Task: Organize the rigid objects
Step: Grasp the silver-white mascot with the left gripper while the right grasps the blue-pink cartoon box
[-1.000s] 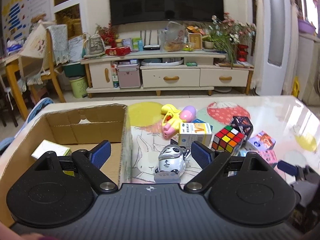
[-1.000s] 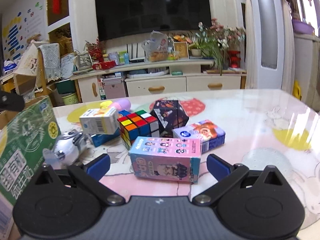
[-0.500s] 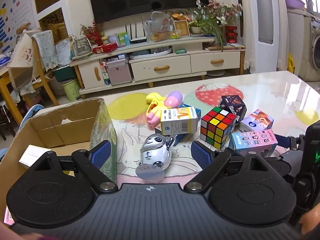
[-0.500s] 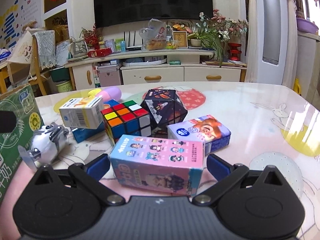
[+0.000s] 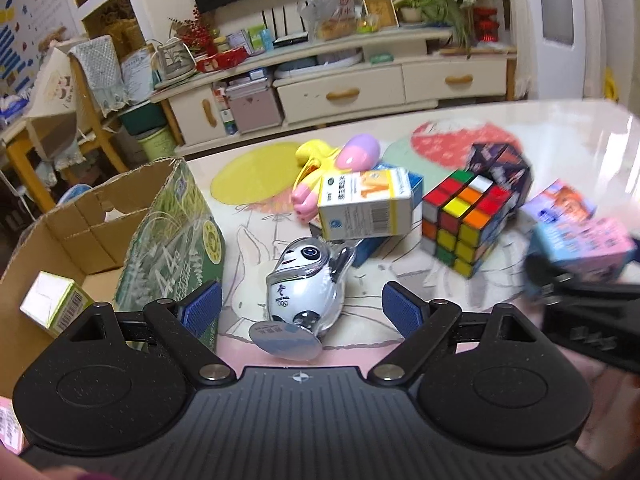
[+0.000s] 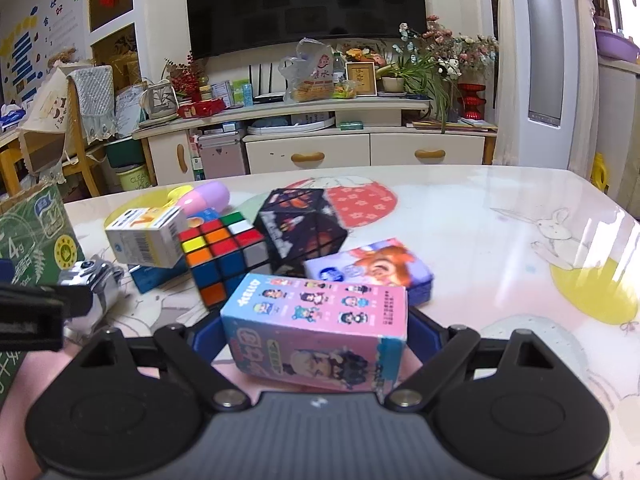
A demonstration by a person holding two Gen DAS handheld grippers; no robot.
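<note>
right gripper: blue pads pressed against both long sides of a pink-and-blue cartoon-printed cardboard box, clamped; whether the box is off the table cannot be told. the same box shows blurred at the right edge of the left wrist view.

left gripper: jaws spread wide, holding nothing. a white panda figurine in a clear shell lies on its side between the pads, touching neither.

glossy table with rabbit and circle prints carries the rest:
- multicoloured puzzle cube, just behind the clamped box
- black faceted box with rocket print, touching the cube's right side
- flat purple-and-orange cartoon box, just right of and behind the clamped box
- white-and-yellow medicine carton, tilted on top of a blue box
- yellow-and-pink plastic toy, behind the carton

open brown cardboard box with a green printed side stands at the table's left; a small white-and-green carton lies inside.
</note>
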